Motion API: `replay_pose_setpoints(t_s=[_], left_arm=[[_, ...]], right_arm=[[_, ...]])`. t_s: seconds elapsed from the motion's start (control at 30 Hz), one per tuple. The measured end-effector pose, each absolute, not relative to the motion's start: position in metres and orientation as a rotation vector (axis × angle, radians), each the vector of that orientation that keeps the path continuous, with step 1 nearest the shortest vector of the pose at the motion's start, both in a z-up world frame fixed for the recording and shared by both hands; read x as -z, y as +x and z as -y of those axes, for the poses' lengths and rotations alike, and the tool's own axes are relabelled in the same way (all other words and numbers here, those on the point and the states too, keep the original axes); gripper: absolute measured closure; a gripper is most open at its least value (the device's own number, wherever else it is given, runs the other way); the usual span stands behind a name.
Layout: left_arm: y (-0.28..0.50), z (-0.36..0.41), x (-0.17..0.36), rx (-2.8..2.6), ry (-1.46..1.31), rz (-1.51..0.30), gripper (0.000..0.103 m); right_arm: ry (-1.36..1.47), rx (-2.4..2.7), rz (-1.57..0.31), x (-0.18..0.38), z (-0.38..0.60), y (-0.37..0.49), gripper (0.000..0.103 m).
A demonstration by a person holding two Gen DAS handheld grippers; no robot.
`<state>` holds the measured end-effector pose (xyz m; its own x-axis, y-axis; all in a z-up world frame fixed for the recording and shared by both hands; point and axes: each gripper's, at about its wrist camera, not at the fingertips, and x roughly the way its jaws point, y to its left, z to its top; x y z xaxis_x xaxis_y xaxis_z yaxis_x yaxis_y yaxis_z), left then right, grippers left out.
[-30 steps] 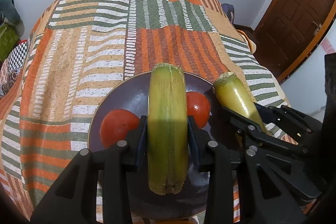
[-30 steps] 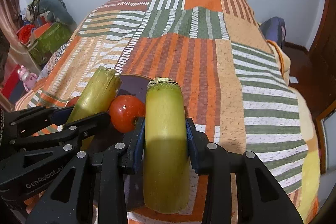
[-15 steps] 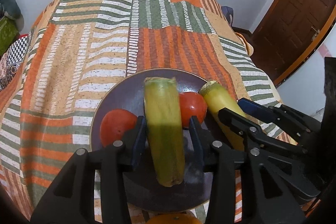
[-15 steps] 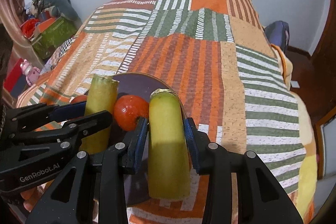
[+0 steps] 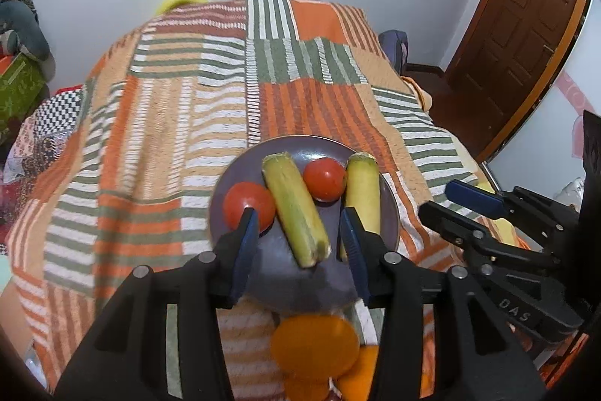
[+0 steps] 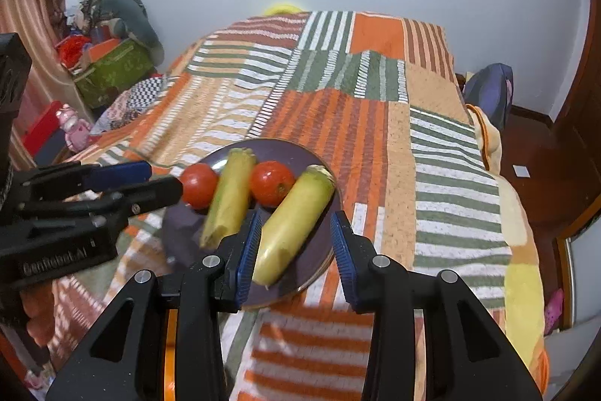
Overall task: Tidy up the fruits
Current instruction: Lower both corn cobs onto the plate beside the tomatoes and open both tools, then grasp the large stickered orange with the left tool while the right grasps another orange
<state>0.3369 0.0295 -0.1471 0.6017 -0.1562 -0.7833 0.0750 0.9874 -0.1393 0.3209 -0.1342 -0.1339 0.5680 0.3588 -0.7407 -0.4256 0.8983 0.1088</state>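
Note:
A dark purple plate (image 5: 285, 277) (image 6: 296, 147) lies on the striped bedspread. On it lie two yellow-green cucumbers, the left one (image 5: 295, 209) (image 6: 229, 198) and the right one (image 5: 362, 190) (image 6: 296, 213), with two red tomatoes (image 5: 248, 203) (image 5: 325, 179) (image 6: 199, 185) (image 6: 272, 183) beside them. My left gripper (image 5: 298, 243) is open and empty, raised just above the plate's near side. My right gripper (image 6: 295, 250) is open and empty above the plate's near right edge; it also shows in the left wrist view (image 5: 450, 202).
Orange fruits (image 5: 315, 344) lie blurred near the bed's front edge below the left gripper. A green box (image 6: 112, 70) and toys stand left of the bed. A brown door (image 5: 526, 6) is at the right. The bedspread (image 6: 338, 100) stretches beyond the plate.
Both grippers opened and let go of their cucumbers, which now lie on the plate. Both grippers pulled back and up from the plate.

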Motion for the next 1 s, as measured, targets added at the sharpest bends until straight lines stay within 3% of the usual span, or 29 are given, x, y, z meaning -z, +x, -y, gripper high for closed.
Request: replay_pose_setpoints(t_s=[0.33, 0.53, 0.67, 1.0], left_arm=[[0.275, -0.046, 0.138, 0.107, -0.052, -0.906, 0.052], [0.236, -0.048, 0.150, 0.109, -0.016, -0.927, 0.048], [0.213, -0.054, 0.163, 0.109, -0.021, -0.951, 0.046], [0.189, -0.073, 0.197, 0.088, -0.053, -1.020, 0.045]], right_arm=[[-0.101, -0.494, -0.806, 0.120, 0.136, 0.270, 0.061], [-0.128, -0.500, -0.803, 0.129, 0.128, 0.243, 0.048], [-0.105, -0.517, -0.845, 0.145, 0.123, 0.232, 0.034], [-0.074, -0.549, -0.965, 0.187, 0.106, 0.224, 0.033]])
